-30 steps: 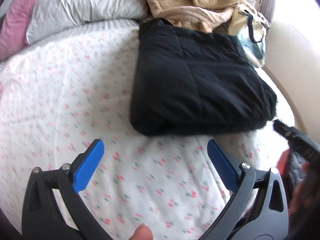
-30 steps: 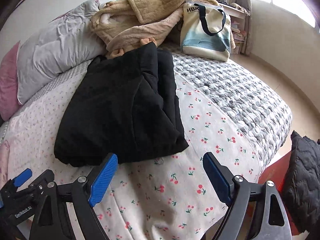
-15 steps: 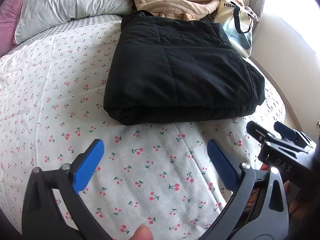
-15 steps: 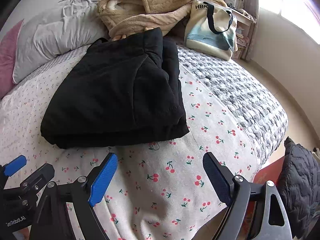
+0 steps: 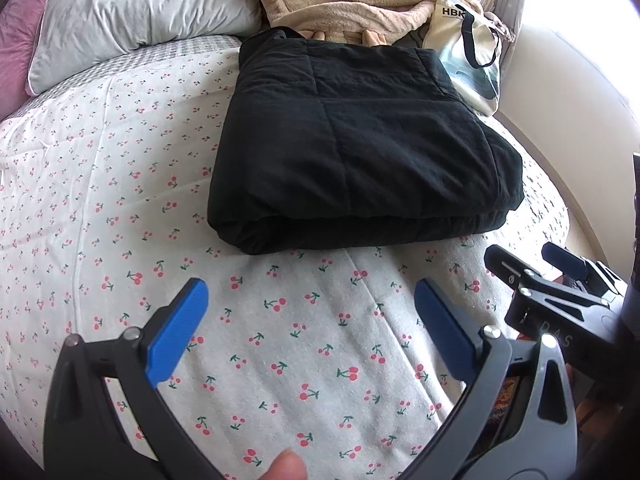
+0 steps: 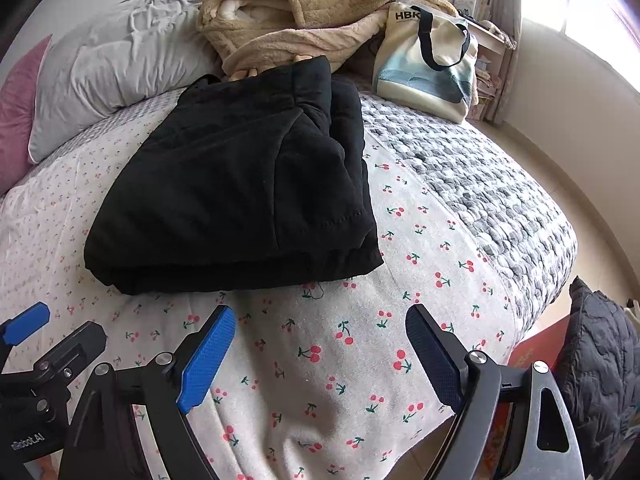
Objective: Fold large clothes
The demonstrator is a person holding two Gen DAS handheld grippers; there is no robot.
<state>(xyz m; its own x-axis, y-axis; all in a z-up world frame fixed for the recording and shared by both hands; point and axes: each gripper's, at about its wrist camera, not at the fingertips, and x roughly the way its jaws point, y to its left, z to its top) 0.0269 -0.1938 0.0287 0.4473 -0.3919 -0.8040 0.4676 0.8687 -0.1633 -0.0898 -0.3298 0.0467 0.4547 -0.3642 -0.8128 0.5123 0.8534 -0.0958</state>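
Observation:
A black quilted garment (image 5: 360, 148) lies folded into a thick rectangle on the cherry-print bed cover (image 5: 120, 200). The right wrist view shows the same black garment (image 6: 240, 192), its stacked layers showing along the near edge. My left gripper (image 5: 308, 300) hovers open over the cover, short of the garment's near edge, with nothing between its blue pads. My right gripper (image 6: 320, 328) is also open and empty, just short of the garment's near right corner. The right gripper (image 5: 560, 288) shows at the right edge of the left wrist view.
A grey pillow (image 5: 140, 16) and a pink one (image 5: 16, 52) lie at the head of the bed. A beige fleece robe (image 6: 304, 20) is heaped behind the garment, beside a canvas tote bag (image 6: 428, 60). A dark quilted item (image 6: 600, 360) hangs off the bed's right side.
Both views have tilted and shifted slightly, so the folded garment sits more centred and the image is sharper. Both grippers stay open; the garment has not moved.

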